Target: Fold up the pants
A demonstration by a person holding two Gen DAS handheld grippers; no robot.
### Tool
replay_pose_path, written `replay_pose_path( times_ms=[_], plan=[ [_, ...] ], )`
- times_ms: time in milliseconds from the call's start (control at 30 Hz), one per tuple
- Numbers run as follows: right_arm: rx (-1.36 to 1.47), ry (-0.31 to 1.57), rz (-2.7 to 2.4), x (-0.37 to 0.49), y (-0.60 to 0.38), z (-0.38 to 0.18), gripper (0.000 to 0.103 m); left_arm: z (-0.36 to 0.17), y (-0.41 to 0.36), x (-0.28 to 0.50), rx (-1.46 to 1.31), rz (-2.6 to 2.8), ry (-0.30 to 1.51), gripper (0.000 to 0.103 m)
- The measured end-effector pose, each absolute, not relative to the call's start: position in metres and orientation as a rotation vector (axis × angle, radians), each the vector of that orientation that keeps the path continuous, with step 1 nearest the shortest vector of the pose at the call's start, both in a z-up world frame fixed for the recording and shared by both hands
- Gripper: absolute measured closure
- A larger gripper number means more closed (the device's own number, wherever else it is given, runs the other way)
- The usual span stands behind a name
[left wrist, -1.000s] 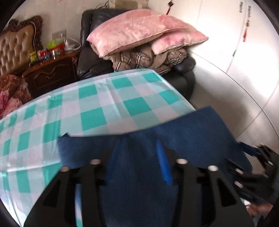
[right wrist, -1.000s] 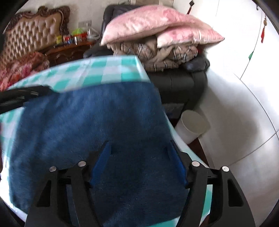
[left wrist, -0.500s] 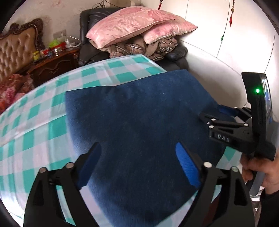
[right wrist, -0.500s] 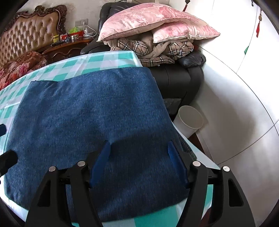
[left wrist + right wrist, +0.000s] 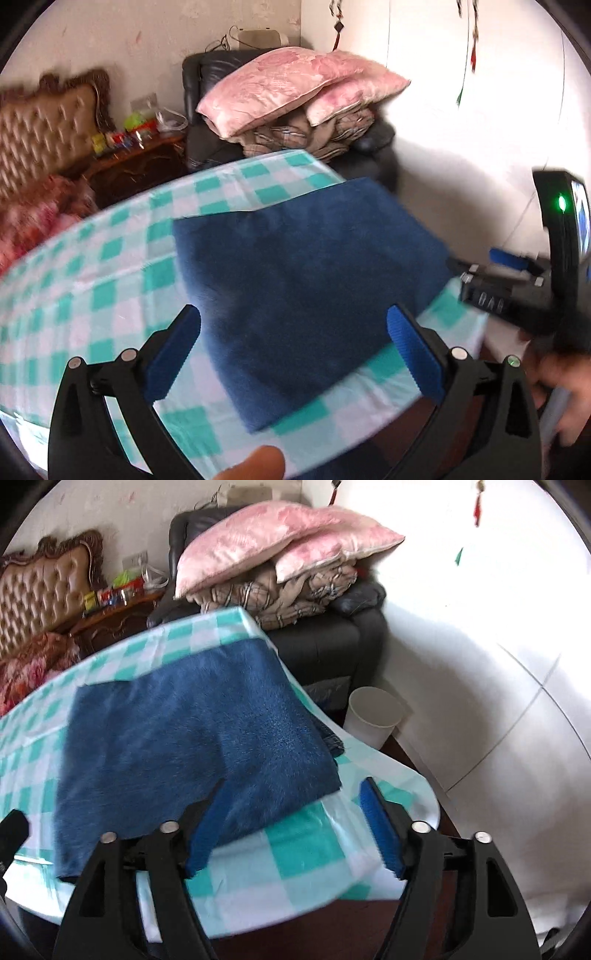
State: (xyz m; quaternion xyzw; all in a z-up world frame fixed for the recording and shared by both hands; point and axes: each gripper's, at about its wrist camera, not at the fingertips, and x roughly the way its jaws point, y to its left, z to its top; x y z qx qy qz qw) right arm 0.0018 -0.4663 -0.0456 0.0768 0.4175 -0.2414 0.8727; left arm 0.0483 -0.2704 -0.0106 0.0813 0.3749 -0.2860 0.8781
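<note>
A table covered in a teal-and-white checked tablecloth (image 5: 110, 280) is carrying a pair of dark blue pants (image 5: 295, 280), lying folded into a flat, roughly rectangular stack toward the table's right edge, with the near end close to the front edge. Going left to right in the left wrist view, the left gripper (image 5: 293, 345) is hovering above the near end of the stack with its blue-padded fingers spread wide apart, touching nothing. Farther right, just off the table's right edge, the right gripper (image 5: 291, 825) is likewise hanging with its fingers apart and empty, near the front right corner of the cloth. The fabric is looking thick, soft and fuzzy, probably light and limp, so it would likely sag and slip out of shape if lifted by one point. The layered right-hand edge, where several thicknesses are showing, and the near corners seem the best places to pinch, taking all layers together.
</note>
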Motion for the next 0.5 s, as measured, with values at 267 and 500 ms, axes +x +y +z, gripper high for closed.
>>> replay_pose_path(
  times_ms=[267,500],
  plan=[
    [0.122,0.816,-0.507,-0.025,-0.438,-0.010,0.027,0.005,-0.265,0.044,0.125,-0.584,0.796,0.002],
    [0.122,0.804,-0.504,-0.023,-0.436,-0.003,0.026,0.005,-0.262,0.046,0.113,-0.594,0.798,0.002]
  ],
)
